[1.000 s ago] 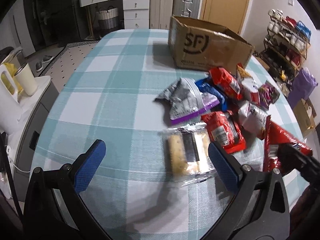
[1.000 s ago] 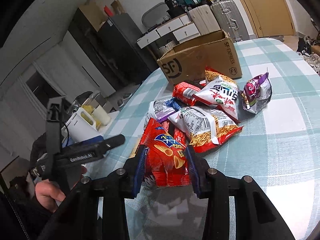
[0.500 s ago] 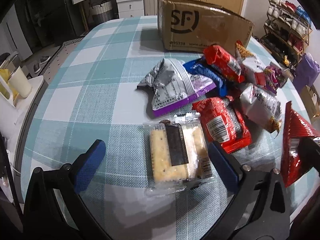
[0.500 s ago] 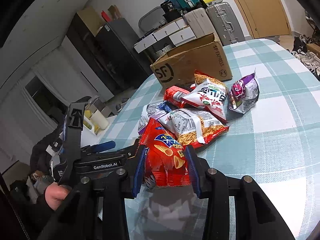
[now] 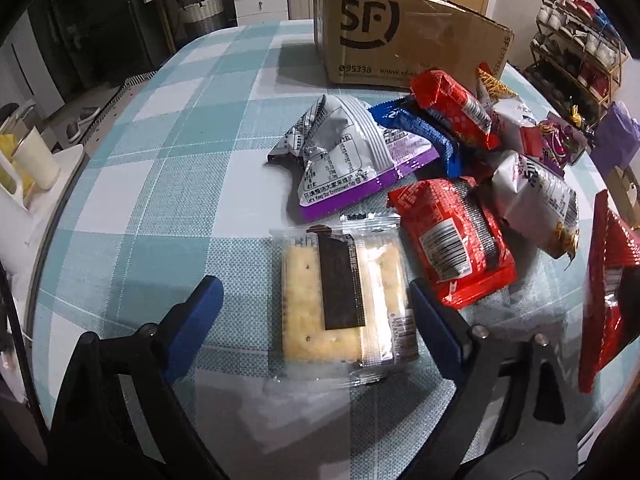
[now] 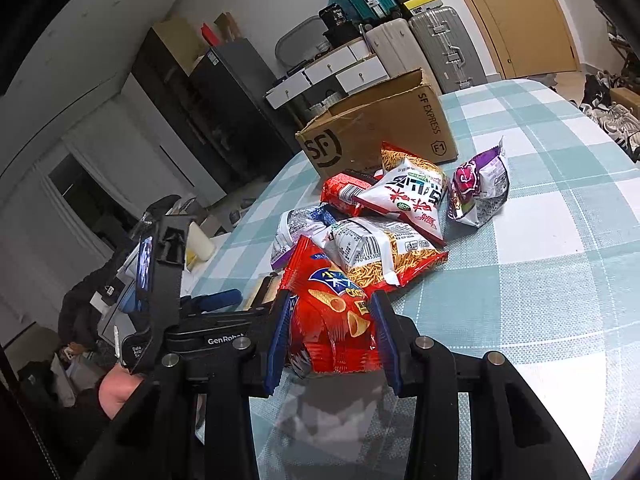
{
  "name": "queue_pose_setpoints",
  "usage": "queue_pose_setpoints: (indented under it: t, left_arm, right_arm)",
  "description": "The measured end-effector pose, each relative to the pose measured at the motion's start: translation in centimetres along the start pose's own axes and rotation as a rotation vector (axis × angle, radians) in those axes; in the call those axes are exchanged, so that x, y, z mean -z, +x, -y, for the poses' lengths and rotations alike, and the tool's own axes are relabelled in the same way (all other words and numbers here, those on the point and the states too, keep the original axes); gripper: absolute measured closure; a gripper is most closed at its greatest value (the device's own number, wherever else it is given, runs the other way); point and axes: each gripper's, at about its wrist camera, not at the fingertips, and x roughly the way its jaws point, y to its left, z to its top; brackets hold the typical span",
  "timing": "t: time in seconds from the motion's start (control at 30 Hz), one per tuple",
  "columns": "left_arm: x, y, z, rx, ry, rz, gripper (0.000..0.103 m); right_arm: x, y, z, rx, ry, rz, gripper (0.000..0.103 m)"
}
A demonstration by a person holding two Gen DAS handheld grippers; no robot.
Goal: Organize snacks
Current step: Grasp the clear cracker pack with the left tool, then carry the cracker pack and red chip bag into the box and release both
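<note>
1. left hand-held gripper [image 5: 312,300] sat low over the clear cracker pack [image 5: 344,300] on the checked bench [image 5: 168,184], jaws just been closing in but not squeezing yet; right pad looked right at the wrapper edge, left pad apart.
2. right hand-held gripper [image 6: 332,332] was clenched on the red corn-snack bag [image 6: 332,320].
3. remaining snacks were piled in front of the cardboard box [image 5: 400,40].

Black gripper frames [image 6: 332,364] — blue-padded fingers [image 5: 196,312], silver screws, white "GenRobot" lettering.
</note>
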Motion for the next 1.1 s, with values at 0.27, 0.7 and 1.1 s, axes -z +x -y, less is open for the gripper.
queue_pose_setpoints:
  t: [0.27,0.7,1.1]
  left_arm:
    - [0.2,-0.8,0.2,0.081,0.031,0.025,0.049]
    - [-1.1,-6.2,-1.1,0.147,0.024,0.121,0.049]
    - [-7.3,-11.5,-0.4,0.215,0.079,0.261,0.049]
  right_arm:
    - [0.0,0.0,-0.2,-0.001,-0.003,-0.003,0.063]
    - [-1.8,-0.7,-2.1,0.0,-0.043,0.027,0.063]
    - [-7.7,-1.4,-3.8,-0.016,-0.099,0.069,0.063]
